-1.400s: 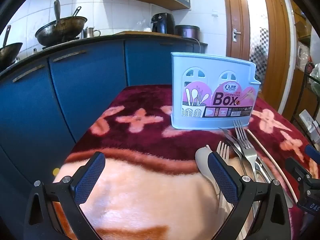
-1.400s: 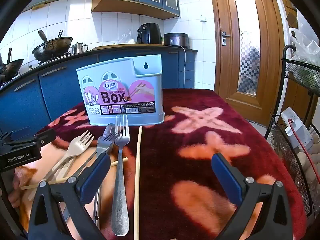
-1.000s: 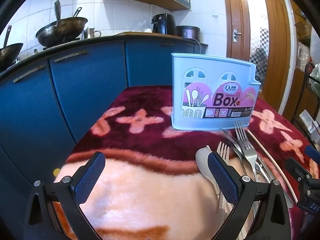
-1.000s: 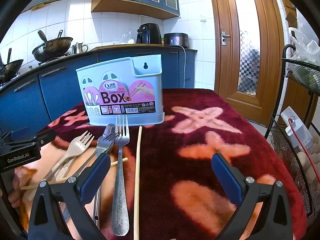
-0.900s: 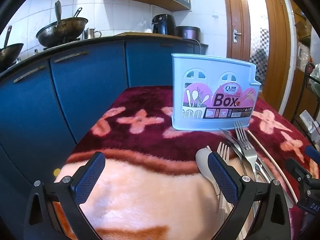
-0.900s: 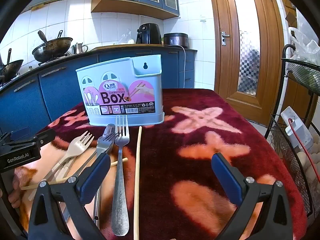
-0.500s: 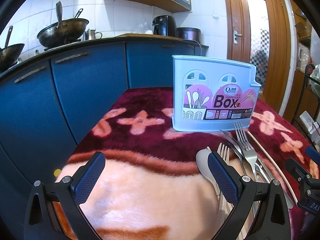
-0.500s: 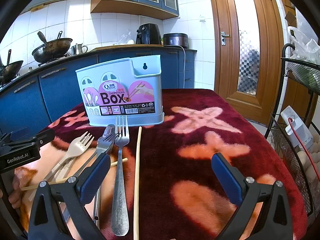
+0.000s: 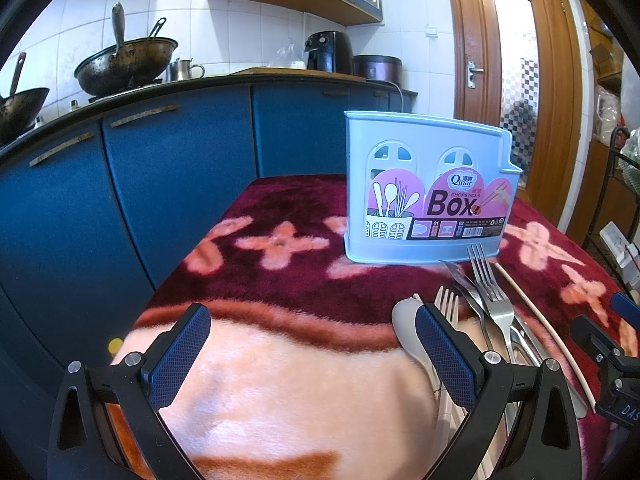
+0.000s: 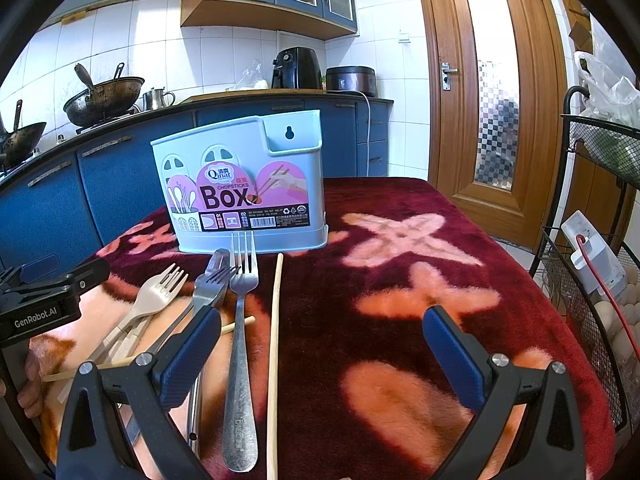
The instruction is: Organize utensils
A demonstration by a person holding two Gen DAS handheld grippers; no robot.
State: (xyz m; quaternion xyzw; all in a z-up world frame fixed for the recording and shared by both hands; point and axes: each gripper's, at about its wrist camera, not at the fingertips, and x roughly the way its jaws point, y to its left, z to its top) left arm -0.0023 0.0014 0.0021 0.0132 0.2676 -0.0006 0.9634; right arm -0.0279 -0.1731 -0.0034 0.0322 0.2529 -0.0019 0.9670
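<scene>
A light blue utensil box [image 10: 248, 188] stands upright on the red flowered tablecloth [image 10: 400, 280]; it also shows in the left wrist view [image 9: 428, 192]. In front of it lie a steel fork [image 10: 240, 320], a steel knife [image 10: 208, 284], a beige plastic fork [image 10: 156, 300], a long chopstick [image 10: 274, 352] and a second chopstick [image 10: 236, 326]. The left wrist view shows the steel fork [image 9: 492, 296], a beige spoon [image 9: 406, 324] and the chopstick [image 9: 536, 320]. My left gripper [image 9: 312, 340] is open and empty, left of the utensils. My right gripper [image 10: 320, 340] is open and empty, just right of them.
Blue kitchen cabinets [image 9: 160, 184] with woks [image 9: 124, 64] on the counter stand behind the table. A wooden door [image 10: 492, 100] is at the back right. A black wire rack [image 10: 592, 240] with a power strip stands off the table's right edge.
</scene>
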